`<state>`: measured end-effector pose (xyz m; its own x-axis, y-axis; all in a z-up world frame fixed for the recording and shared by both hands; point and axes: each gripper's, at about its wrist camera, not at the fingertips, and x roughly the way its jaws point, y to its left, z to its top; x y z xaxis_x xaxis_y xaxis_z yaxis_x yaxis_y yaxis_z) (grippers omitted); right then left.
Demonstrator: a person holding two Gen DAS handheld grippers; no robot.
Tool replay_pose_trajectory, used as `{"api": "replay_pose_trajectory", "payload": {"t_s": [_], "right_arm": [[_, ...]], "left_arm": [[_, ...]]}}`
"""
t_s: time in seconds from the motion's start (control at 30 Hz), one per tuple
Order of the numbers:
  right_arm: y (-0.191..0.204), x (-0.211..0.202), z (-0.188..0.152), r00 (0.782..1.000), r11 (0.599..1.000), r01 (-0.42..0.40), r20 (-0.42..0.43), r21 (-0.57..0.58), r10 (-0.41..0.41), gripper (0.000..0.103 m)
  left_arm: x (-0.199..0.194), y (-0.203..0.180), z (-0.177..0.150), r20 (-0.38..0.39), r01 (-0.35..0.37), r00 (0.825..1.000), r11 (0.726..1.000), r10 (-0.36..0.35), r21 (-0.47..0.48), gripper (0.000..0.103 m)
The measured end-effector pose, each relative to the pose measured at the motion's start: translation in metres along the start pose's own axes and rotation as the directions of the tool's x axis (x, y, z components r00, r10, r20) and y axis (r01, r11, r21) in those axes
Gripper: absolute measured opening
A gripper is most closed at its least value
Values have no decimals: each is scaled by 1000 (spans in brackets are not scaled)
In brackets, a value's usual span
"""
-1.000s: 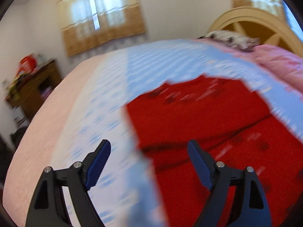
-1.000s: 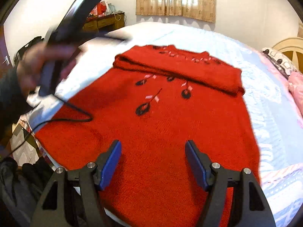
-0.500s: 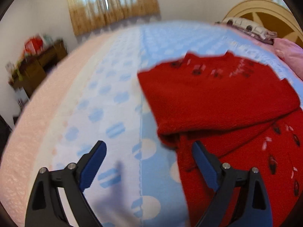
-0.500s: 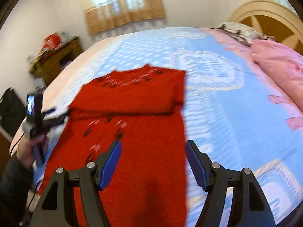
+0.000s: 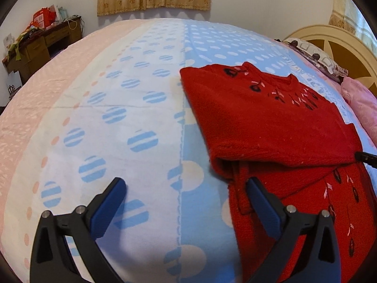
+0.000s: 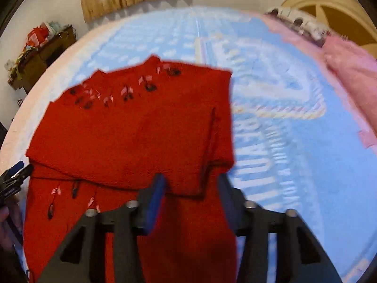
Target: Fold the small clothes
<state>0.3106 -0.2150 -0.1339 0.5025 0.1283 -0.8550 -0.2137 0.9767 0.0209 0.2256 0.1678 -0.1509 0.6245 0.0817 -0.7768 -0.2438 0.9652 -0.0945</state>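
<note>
We see the bed [image 5: 132, 75] with wide bare sheet left of the red sweater [image 5: 266, 127]; sweater lies flat, top folded down over body, black-and-pink motifs showing; our left gripper [image 5: 183, 195] gapes wide at its left edge; right gripper [image 6: 190, 188] half-closed around the fold's right corner, blurred.

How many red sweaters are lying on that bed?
1. A single red sweater lies on the blue spotted bedspread, its top part folded down over its body. The right tool is over its right edge, the left tool at its left edge. Nothing suggests another beneath.
</note>
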Motion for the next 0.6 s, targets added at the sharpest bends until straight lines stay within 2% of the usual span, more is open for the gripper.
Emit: {"api": "replay_pose_trajectory", "payload": {"t_s": [0.1, 0.23, 0.37, 0.5, 0.6], "right_arm": [[4, -2, -3, 1000, 1000, 7, 30, -21, -7, 14], [13, -28, -2, 988, 992, 92, 129, -92, -79, 11], [8, -47, 7, 973, 987, 136, 198, -81, -118, 11], [1, -34, 8, 973, 982, 174, 169, -72, -159, 11], [-2, -10, 2, 988, 987, 134, 93, -91, -125, 13]], "left_arm": [[0, -2, -1, 2, -5, 1000, 1000, 5, 8, 103], [1, 0, -1, 0, 0, 1000, 1000, 0, 3, 103], [1, 2, -1, -1, 0, 1000, 1000, 0, -3, 103], [-1, 5, -2, 13, 8, 1000, 1000, -7, -29, 103], [-2, 7, -2, 19, 13, 1000, 999, -12, -41, 103]]}}
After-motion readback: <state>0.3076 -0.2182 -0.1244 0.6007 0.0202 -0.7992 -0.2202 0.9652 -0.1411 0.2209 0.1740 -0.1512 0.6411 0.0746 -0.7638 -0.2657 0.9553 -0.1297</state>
